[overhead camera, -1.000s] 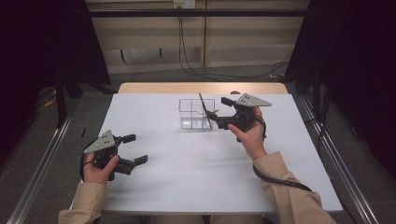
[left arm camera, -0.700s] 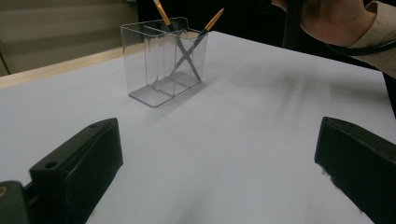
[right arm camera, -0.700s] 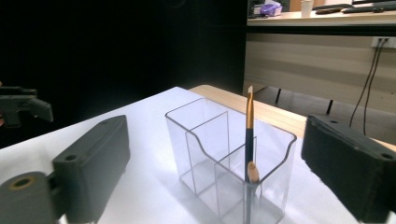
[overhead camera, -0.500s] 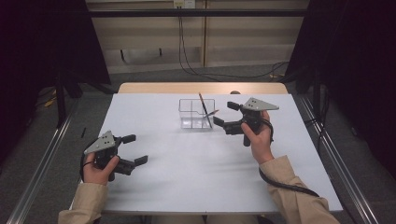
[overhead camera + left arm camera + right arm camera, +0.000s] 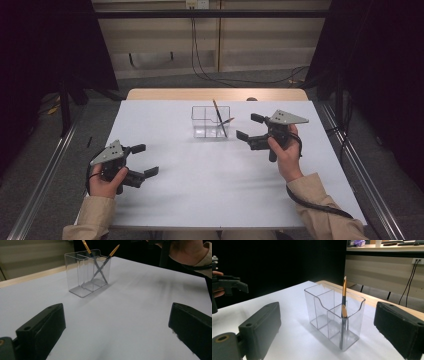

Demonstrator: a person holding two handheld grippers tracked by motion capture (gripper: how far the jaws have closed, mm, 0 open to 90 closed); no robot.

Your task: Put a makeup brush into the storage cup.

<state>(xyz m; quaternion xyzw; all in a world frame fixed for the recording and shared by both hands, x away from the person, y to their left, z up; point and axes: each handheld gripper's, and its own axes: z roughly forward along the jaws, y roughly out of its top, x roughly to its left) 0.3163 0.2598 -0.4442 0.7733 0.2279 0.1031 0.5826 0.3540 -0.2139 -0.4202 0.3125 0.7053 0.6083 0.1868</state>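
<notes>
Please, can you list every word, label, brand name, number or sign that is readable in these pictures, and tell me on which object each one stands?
There is no readable text in any view.
Clear organizer: no label or print.
Two brushes: no legible marking on the handles.
Left gripper and right gripper: plain black jaws and grey plates, no lettering.
White table: bare.
Items on the far desk in the right gripper view: too small and blurred to read.

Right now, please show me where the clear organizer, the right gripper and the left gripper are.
clear organizer (image 5: pixel 202 131): high view, on its front wall.
right gripper (image 5: pixel 246 127): high view, midway between its open jaws.
left gripper (image 5: pixel 144 160): high view, midway between its open jaws.
</notes>
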